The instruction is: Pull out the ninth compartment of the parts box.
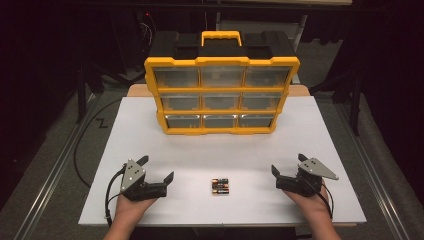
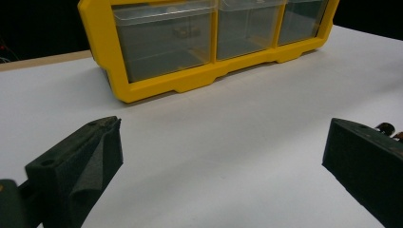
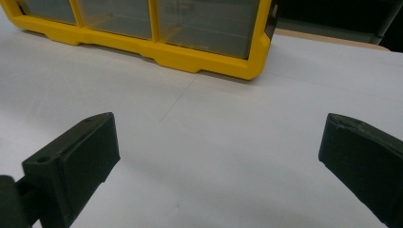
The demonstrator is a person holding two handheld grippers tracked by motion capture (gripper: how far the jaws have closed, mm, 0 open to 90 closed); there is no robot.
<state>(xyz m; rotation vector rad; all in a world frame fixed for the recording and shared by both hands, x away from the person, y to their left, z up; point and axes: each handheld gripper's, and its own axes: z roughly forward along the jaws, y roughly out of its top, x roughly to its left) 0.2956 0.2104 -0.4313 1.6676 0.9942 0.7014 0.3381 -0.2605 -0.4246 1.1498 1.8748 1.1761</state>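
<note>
The batteries [image 1: 220,186] lie low-centre in the high view, long axes running left-right (three, it seems). Your left gripper [image 1: 156,168] sits slightly nearer than your right gripper [image 1: 287,164]; both have jaws spread wide, holding nothing.

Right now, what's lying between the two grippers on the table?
In the high view, a small cluster of batteries lies between the left gripper and right gripper, on the white table; otherwise bare.
</note>
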